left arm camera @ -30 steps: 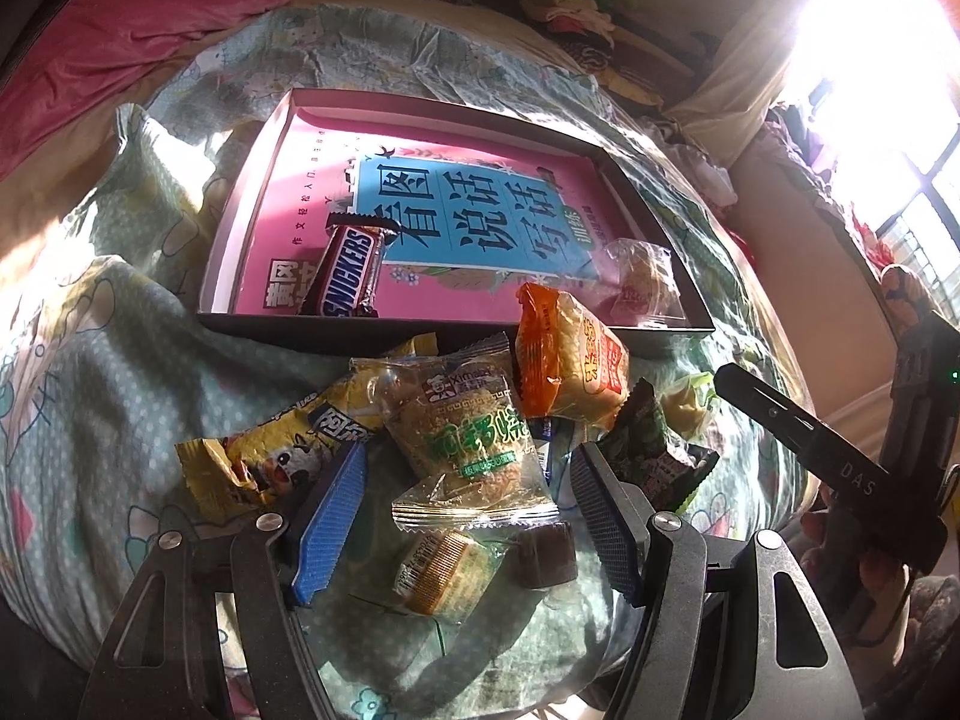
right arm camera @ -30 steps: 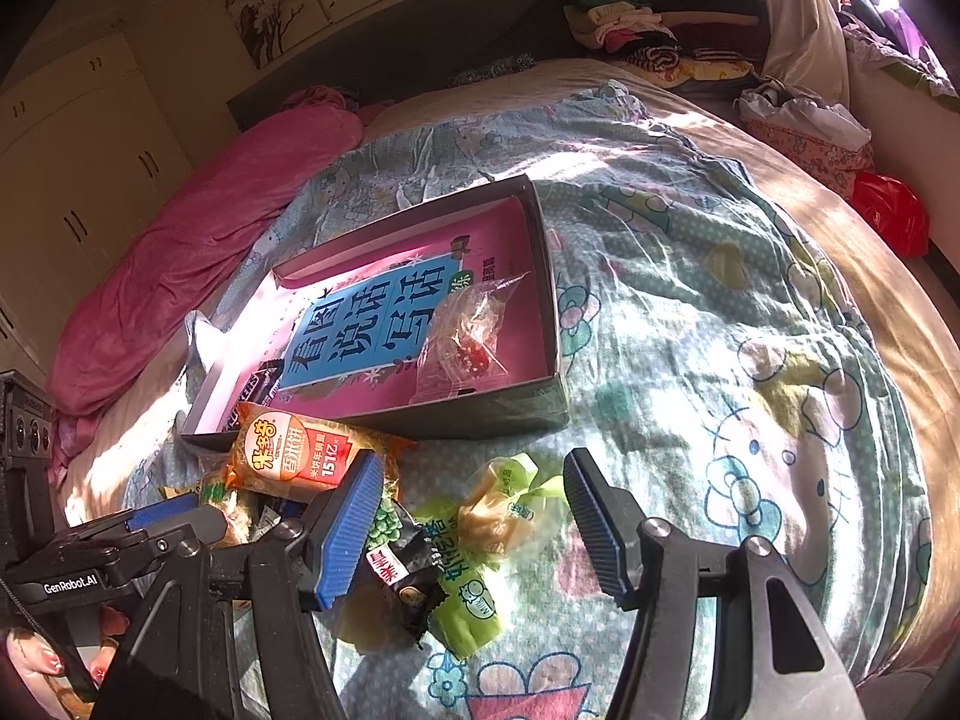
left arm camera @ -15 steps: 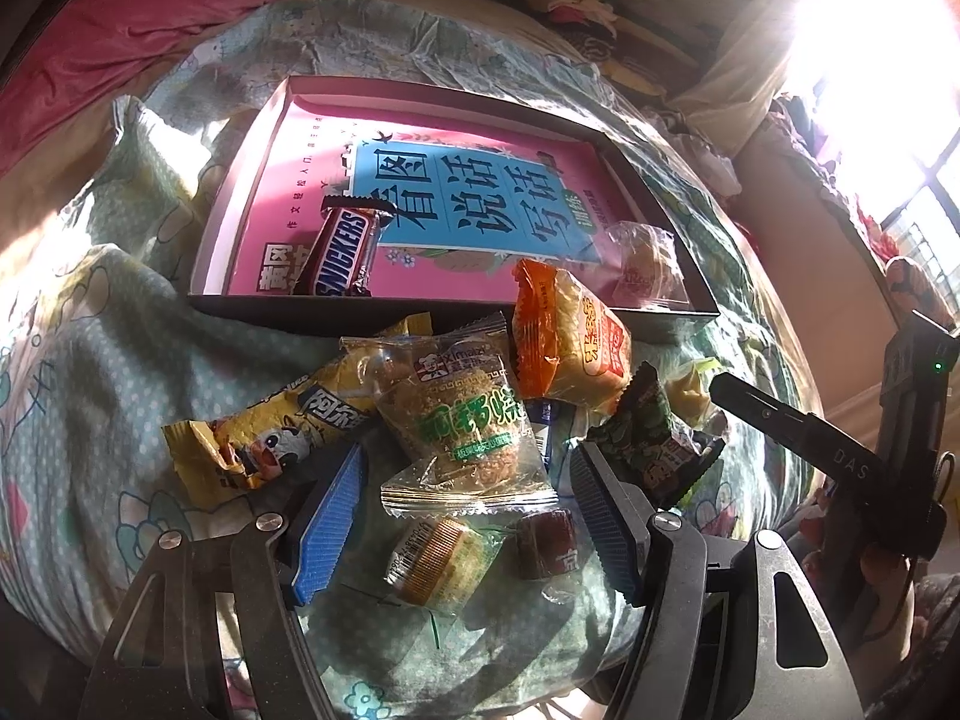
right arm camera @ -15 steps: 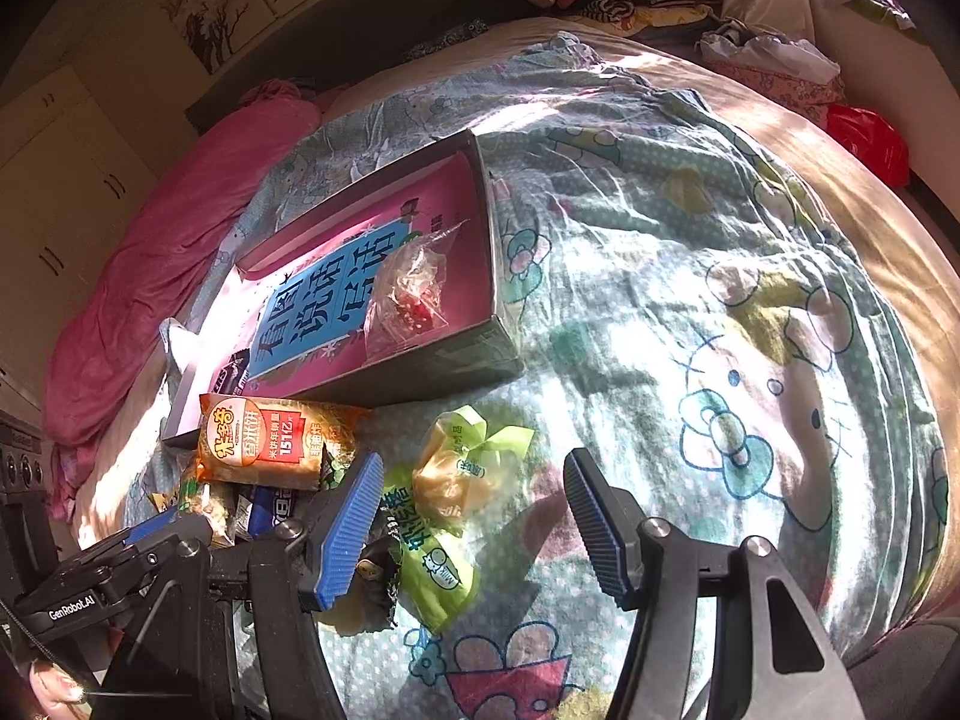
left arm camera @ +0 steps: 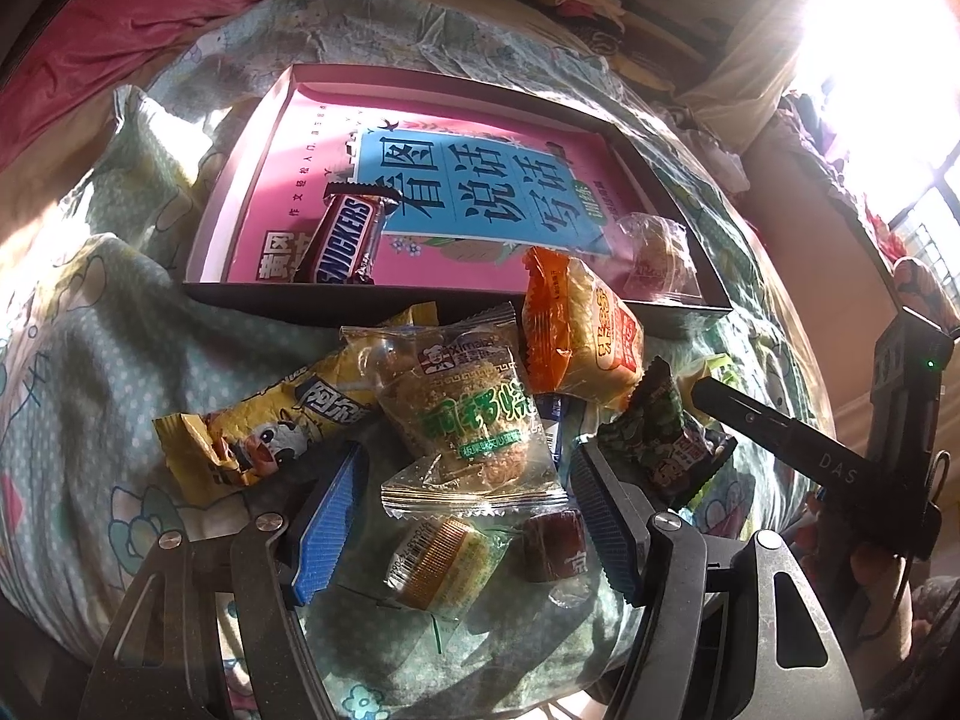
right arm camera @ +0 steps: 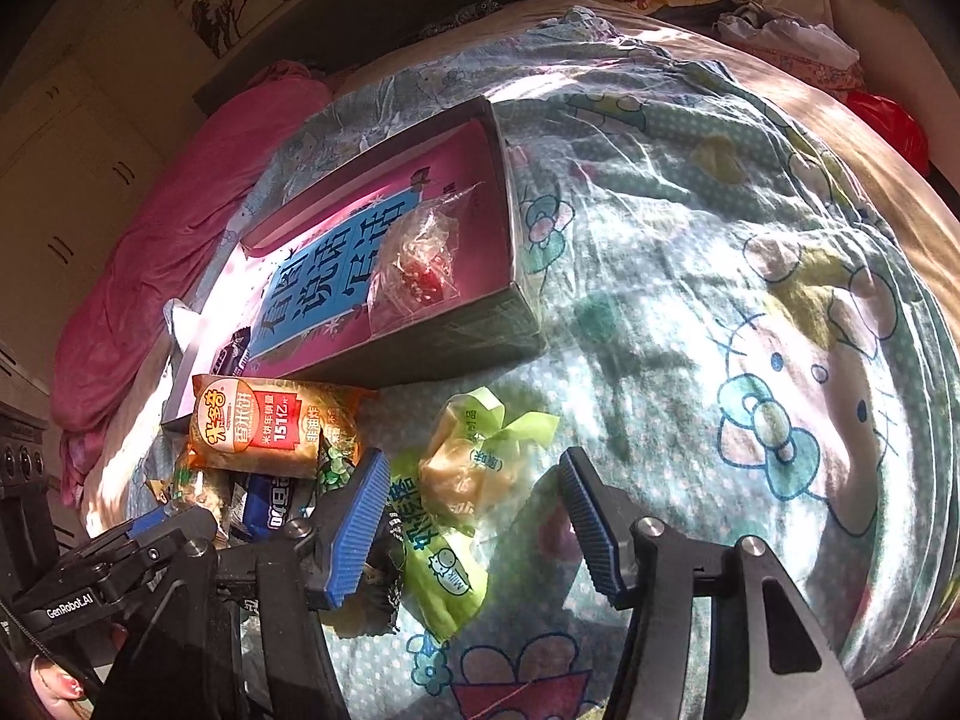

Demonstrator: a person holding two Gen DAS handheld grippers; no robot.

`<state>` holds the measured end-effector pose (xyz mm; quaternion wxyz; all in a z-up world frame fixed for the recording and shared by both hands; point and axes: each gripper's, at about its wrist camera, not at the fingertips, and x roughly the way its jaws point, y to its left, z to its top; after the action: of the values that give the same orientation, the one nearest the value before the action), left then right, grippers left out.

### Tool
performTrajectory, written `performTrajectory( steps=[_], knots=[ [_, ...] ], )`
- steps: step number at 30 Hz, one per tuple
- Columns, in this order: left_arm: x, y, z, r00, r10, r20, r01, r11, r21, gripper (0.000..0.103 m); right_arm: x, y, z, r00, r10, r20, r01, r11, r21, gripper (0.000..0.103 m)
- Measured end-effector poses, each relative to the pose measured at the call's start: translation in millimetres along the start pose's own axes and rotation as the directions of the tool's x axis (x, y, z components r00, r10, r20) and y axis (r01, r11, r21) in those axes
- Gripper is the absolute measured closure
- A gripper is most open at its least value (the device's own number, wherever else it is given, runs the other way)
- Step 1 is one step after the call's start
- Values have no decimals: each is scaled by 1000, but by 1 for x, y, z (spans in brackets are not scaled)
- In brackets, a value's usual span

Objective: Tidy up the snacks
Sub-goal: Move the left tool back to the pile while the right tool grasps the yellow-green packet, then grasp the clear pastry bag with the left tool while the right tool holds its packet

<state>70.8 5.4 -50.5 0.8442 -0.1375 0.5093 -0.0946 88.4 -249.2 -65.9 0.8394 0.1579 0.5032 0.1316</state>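
On the bed, the right gripper is lowered with fingers spread but closing around a green-tied snack, presumably for the box at eleven o'clock, while the left gripper is held with its fingers spread above the pile.

We look steeply down from each gripper, close over the bed. The left wrist view faces the box square on from its long side; the right wrist view sees it obliquely from the right. Both share the box and the orange snack pack.
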Motion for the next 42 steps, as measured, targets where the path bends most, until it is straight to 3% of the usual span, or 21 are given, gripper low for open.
performTrajectory(
  steps=[6, 11, 18, 27, 32, 42],
  knots=[
    [4, 1, 1, 1000, 10, -6, -10, 1000, -11, 31, 12, 12, 1, 998, -55, -12, 54, 996, -78, 48],
    [7, 0, 2, 1000, 14, -9, -14, 1000, -16, 31, 17, 18, 1, 995, -96, -13, 93, 986, -139, 60],
    [10, -2, 5, 1000, 20, -9, -20, 1000, -11, 31, 15, 24, 1, 996, -87, 0, 85, 980, -181, 70],
    [16, 4, 9, 1000, 2, -2, -2, 998, -68, 32, 2, 21, 9, 997, -50, 54, 58, 984, -166, 70],
    [16, 8, 9, 1000, 2, -2, -3, 997, -81, 54, -6, 15, 15, 996, -32, 87, 44, 989, -139, 70],
    [-7, 15, 7, 998, -19, 53, 22, 998, -66, 58, -18, 19, 17, 989, -5, 145, 29, 987, -161, 70]
  ],
)
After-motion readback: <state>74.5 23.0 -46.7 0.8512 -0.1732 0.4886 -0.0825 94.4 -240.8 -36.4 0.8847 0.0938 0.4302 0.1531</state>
